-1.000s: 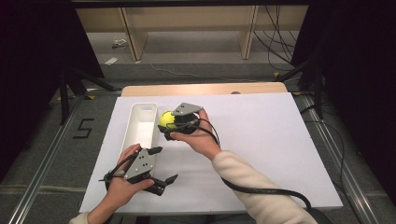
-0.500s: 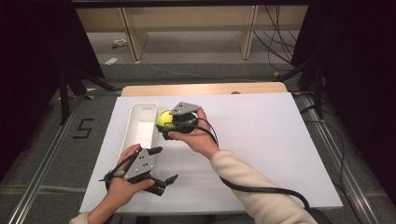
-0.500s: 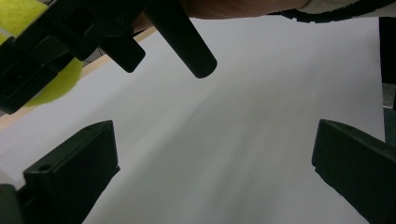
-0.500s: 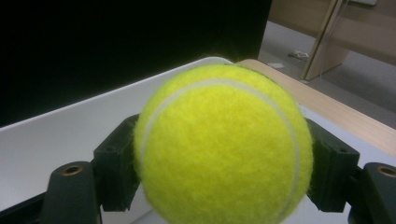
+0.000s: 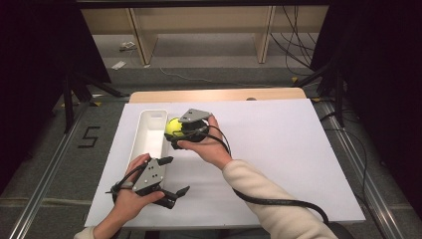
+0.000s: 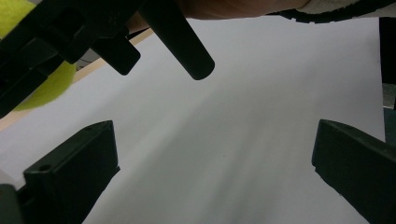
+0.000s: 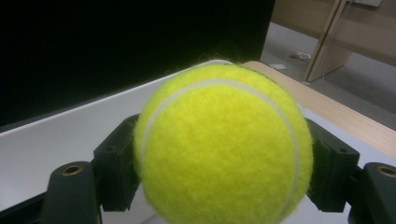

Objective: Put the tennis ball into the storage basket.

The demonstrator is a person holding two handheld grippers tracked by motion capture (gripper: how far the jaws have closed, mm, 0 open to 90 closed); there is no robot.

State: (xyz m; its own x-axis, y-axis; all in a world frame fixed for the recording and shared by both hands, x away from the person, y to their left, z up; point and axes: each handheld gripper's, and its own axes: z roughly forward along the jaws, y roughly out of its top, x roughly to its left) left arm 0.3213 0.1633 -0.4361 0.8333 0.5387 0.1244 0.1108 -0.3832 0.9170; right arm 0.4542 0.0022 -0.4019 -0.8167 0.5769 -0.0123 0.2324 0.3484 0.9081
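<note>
A yellow tennis ball (image 5: pixel 173 127) is clamped between the jaws of my right gripper (image 5: pixel 175 130), held just over the right rim of a long white tray (image 5: pixel 147 135). In the right gripper view the ball (image 7: pixel 224 144) sits squeezed between both black pads, with the tray wall behind it. My left gripper (image 5: pixel 175 175) rests near the table's front left, jaws spread wide and empty. In the left gripper view its jaws stand far apart over white table, and the ball (image 6: pixel 44 88) and the right gripper's body show at upper left.
A white sheet (image 5: pixel 278 149) covers the table, with a wooden strip (image 5: pixel 219 94) along its far edge. Black cable (image 5: pixel 268 201) trails from the right gripper under the sleeve. Floor, rails and wooden shelving lie beyond the table.
The right gripper with the ball has shifted slightly left toward the tray. The left gripper has stayed in place.
</note>
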